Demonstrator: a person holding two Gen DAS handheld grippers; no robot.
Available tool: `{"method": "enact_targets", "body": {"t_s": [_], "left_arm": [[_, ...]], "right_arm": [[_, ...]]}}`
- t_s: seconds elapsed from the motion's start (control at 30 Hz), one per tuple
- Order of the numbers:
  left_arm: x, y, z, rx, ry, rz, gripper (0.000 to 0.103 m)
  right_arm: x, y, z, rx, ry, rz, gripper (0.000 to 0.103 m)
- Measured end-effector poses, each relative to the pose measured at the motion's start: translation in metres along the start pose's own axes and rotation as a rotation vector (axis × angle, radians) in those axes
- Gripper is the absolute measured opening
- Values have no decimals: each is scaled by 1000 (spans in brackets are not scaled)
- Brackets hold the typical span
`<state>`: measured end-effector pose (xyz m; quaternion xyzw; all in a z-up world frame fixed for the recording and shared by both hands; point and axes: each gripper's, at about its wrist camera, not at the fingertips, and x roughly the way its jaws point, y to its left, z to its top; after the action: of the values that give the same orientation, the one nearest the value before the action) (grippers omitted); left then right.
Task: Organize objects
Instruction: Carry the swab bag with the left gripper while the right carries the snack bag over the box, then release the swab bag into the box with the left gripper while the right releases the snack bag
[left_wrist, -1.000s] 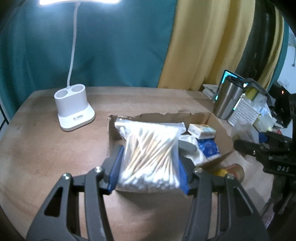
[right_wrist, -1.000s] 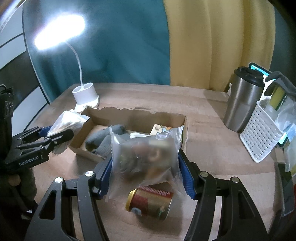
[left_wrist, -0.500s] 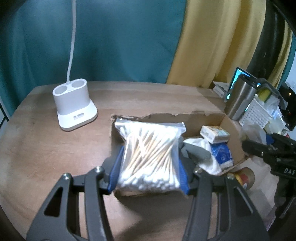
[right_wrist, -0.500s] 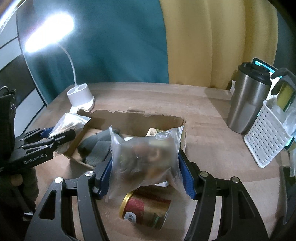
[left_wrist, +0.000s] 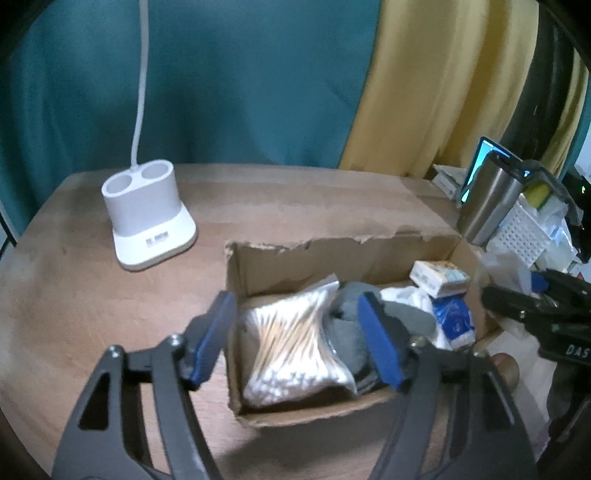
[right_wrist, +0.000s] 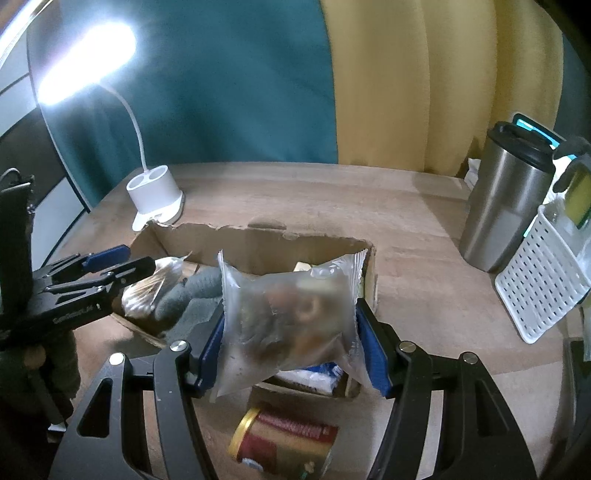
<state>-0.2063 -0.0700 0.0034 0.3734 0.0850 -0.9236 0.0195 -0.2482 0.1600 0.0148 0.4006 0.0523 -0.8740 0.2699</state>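
Observation:
A torn cardboard box (left_wrist: 332, 254) sits on the wooden table. A clear bag of cotton swabs (left_wrist: 295, 343) lies in its left end beside a grey cloth (left_wrist: 388, 314), a small carton (left_wrist: 439, 277) and a blue-white packet (left_wrist: 452, 321). My left gripper (left_wrist: 297, 336) is open above the bag, its jaws apart from it. My right gripper (right_wrist: 290, 328) is shut on a clear snack bag (right_wrist: 290, 317), held above the box's (right_wrist: 255, 240) near right end. The left gripper (right_wrist: 107, 266) also shows in the right wrist view.
A white lamp base (left_wrist: 147, 218) stands left of the box. A steel tumbler (right_wrist: 506, 206) and a white slotted basket (right_wrist: 543, 284) stand at the right. A red and gold can (right_wrist: 284, 443) lies on its side in front of the box.
My left gripper opened and the cotton swab bag dropped into the box's left end. My right gripper with the snack bag moved forward over the box.

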Motion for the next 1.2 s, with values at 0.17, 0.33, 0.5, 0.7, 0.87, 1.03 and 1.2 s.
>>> {"method": "enact_targets", "body": {"t_s": [0.17,0.33,0.5,0.7,0.87,1.03,1.2], "left_arm": [[-10,8,2,12,-29,11,71],[-13,21,2,-8,-32,10,71],[-9,33,1,-23,-17,4,71],[0,44,-3,-30,6,-4,71],[8,51,-10,-49,32,-4,71],[8,53,-12,-59,28,-9,71],[4,51,-12,-62,20,-11,71]], "right_arm": [[8,11,5,-18,8,10,67],[18,23,12,-34,22,10,67],[27,29,20,-22,32,2,67],[42,36,27,5,53,-2,67],[53,37,34,45,64,9,68],[57,40,38,65,39,20,85],[51,39,33,50,39,6,85]]}}
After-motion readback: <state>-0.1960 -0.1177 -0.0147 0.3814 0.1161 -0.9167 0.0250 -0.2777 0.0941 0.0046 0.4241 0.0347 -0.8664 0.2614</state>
